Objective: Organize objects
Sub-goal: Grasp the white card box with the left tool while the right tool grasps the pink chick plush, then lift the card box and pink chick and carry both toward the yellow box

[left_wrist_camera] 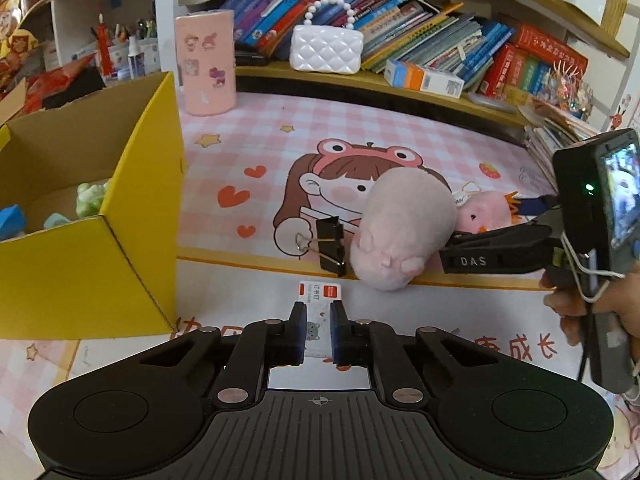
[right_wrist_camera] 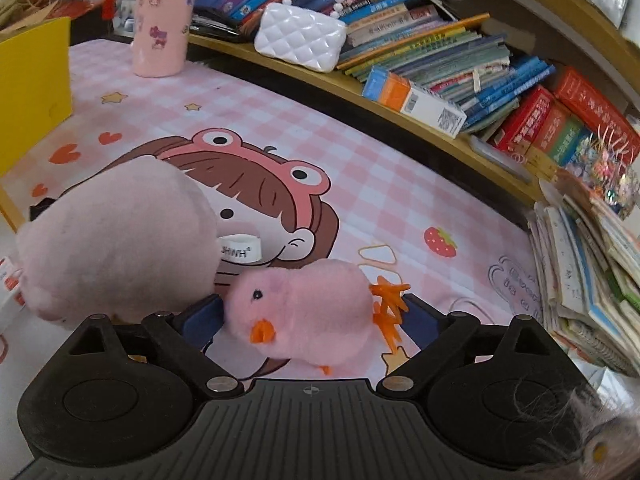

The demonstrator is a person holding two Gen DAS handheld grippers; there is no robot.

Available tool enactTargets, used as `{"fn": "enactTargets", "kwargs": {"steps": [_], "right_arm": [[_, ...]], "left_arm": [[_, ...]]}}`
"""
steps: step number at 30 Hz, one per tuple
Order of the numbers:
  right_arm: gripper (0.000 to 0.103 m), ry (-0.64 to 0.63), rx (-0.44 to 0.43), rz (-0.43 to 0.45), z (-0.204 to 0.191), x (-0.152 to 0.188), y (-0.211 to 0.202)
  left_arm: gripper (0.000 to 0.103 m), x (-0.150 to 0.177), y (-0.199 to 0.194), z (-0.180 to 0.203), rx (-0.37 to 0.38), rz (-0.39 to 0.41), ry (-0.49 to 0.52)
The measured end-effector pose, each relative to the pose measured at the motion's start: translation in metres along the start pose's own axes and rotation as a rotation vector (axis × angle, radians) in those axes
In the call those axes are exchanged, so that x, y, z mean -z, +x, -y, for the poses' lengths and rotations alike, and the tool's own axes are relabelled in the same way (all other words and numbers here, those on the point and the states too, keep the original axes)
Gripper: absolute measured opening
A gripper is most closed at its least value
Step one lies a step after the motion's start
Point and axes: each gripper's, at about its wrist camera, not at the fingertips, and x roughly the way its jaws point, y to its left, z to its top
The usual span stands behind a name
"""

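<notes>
On the pink mat [left_wrist_camera: 248,128] a yellow box [left_wrist_camera: 92,240] stands at the left with a few small toys inside, and the big plush [left_wrist_camera: 400,228] lies near the middle, with the black clip [left_wrist_camera: 332,244] just beside it. The right gripper [right_wrist_camera: 316,316] stands wide open around the small pink chick [right_wrist_camera: 300,312], its pads not pressing on it. The left gripper [left_wrist_camera: 318,328] is clenched on the small white card box [left_wrist_camera: 318,312], which is near the front edge of the mat, right of the yellow box
</notes>
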Motion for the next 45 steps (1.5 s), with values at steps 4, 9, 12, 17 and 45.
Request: {"fn": "enactTargets", "kwargs": {"steps": [4, 9, 12, 17, 45], "right_arm": [[0.078, 0.062, 0.001, 0.012, 0.005, 0.0, -0.004], [0.076, 0.159, 0.006, 0.028, 0.012, 0.003, -0.026], [0.076, 0.248, 0.001, 0.028, 0.018, 0.009, -0.044], [0.076, 0.285, -0.007, 0.024, 0.014, 0.02, -0.074], [0.077, 0.276, -0.162, -0.003, -0.077, 0.025, -0.137]], "left_arm": [[0.01, 0.002, 0.0, 0.001, -0.004, -0.002, 0.014], [0.024, 0.005, 0.007, 0.003, -0.051, -0.008, 0.055], [0.079, 0.005, 0.015, 0.004, -0.077, -0.012, 0.082], [0.083, 0.005, 0.026, 0.008, -0.05, -0.017, 0.12], [0.028, 0.015, -0.036, -0.045, 0.072, 0.051, -0.01]]}}
